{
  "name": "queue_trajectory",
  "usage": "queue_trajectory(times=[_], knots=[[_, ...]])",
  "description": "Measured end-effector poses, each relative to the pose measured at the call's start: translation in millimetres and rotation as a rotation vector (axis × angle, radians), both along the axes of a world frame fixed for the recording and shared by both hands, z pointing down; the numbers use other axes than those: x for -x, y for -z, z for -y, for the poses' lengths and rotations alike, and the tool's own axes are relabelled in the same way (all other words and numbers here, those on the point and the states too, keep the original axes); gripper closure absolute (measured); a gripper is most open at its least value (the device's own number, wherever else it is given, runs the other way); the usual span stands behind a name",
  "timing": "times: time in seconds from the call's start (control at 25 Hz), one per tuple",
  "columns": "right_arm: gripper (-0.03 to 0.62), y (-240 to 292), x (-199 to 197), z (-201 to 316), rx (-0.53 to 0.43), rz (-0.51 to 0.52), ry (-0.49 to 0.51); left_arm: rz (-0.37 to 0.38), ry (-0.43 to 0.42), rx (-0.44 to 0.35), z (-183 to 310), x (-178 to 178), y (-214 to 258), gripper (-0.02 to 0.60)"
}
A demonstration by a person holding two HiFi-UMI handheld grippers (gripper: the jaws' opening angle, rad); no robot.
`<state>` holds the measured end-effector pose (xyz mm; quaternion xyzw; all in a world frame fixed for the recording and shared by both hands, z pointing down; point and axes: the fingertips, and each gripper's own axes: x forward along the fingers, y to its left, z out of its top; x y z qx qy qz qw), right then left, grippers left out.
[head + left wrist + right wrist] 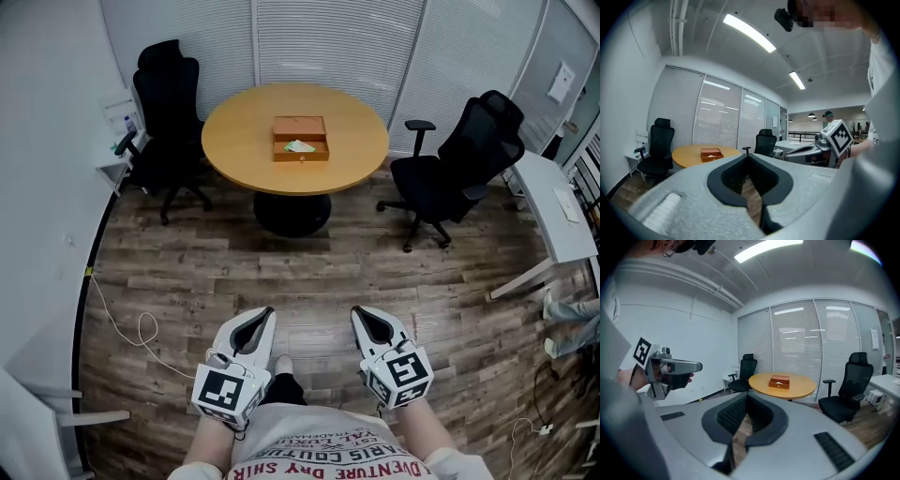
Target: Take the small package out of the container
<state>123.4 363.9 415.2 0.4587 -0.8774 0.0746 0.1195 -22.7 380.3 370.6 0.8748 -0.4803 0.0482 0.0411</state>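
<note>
An orange-brown open container (300,139) sits on the round wooden table (244,141) far across the room, with a small white-and-green package (299,146) lying inside it. My left gripper (265,315) and right gripper (361,315) are held close to my body over the wood floor, far short of the table. Both are shut with nothing between their jaws. The left gripper view shows its shut jaws (749,157), the distant container (711,154) and the right gripper (788,157). In the right gripper view its own jaws (746,395) are shut, and the container (779,381) lies ahead.
Black office chairs stand to the left (167,117) and right (464,164) of the table. A white desk (553,211) is at the right and a low white shelf (117,155) at the left wall. A white cable (131,333) trails on the floor.
</note>
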Motion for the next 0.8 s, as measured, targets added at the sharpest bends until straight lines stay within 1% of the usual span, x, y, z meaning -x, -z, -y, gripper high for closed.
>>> queue_trajectory(times=[0.24,0.4,0.6,0.8], knots=[[0.586,1,38,73,-0.005,-0.029,-0.012,-0.022,0.001,0.010,78,42,-4,0.574],[0.586,5,63,114,-0.016,-0.038,-0.018,-0.023,-0.002,0.009,117,69,1,0.574],[0.586,7,84,156,-0.030,-0.037,-0.024,-0.017,-0.006,0.004,156,89,3,0.574],[0.586,-2,93,196,-0.022,-0.023,-0.006,-0.014,0.007,0.027,190,95,-8,0.574]])
